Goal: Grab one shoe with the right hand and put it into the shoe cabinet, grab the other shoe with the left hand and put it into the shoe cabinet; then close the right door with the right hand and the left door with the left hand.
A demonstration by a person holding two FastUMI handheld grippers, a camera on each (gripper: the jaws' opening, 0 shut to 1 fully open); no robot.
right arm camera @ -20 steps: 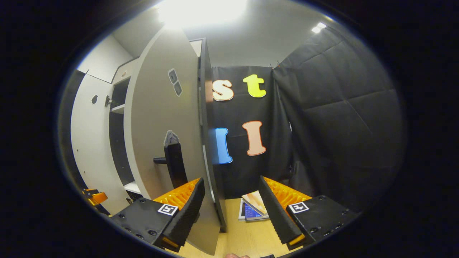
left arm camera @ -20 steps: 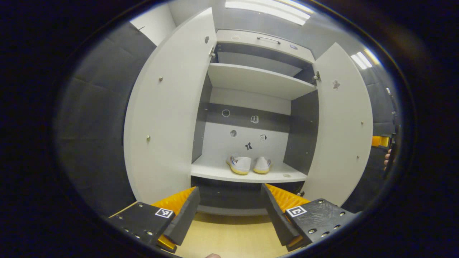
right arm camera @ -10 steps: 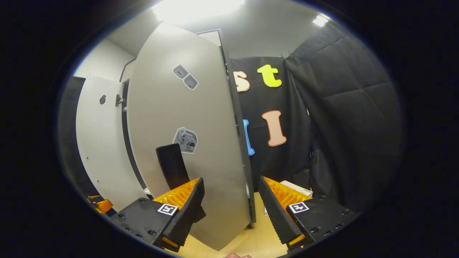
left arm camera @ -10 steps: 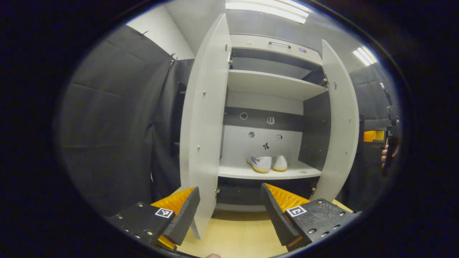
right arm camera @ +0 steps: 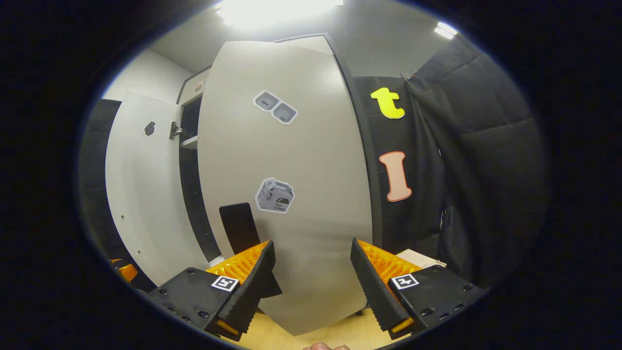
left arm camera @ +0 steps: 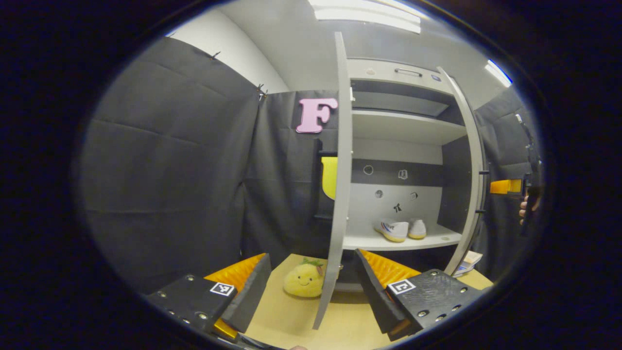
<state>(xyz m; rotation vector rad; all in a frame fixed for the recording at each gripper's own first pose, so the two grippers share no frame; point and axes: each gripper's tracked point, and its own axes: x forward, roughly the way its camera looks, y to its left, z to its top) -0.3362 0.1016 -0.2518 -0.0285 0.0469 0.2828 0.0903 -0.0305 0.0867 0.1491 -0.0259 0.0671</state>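
Two white shoes [left arm camera: 394, 229] with yellow soles stand side by side on the lower shelf [left arm camera: 369, 241] of the white shoe cabinet. The left door [left arm camera: 338, 184] is seen edge-on, its lower edge between the fingers of my open left gripper [left arm camera: 311, 291]. The right door [left arm camera: 474, 165] stands partly swung in. In the right gripper view its outer face [right arm camera: 311, 160] is close ahead, with a black handle [right arm camera: 237, 226] beside the left finger. My right gripper [right arm camera: 311, 287] is open and empty. It also appears far right, in a hand [left arm camera: 508, 186].
A yellow plush toy [left arm camera: 303, 281] sits on the wooden floor [left arm camera: 286, 321] left of the cabinet. Some papers or a box [right arm camera: 419, 257] lie on the floor by the right wall. Black padded cloth walls close in both sides. The left door's inner face [right arm camera: 141, 184] shows beyond the right door.
My left gripper has shifted left, so the left door went from broad inner face to edge-on. The right door has swung inward, and my right gripper now faces its outer side squarely.
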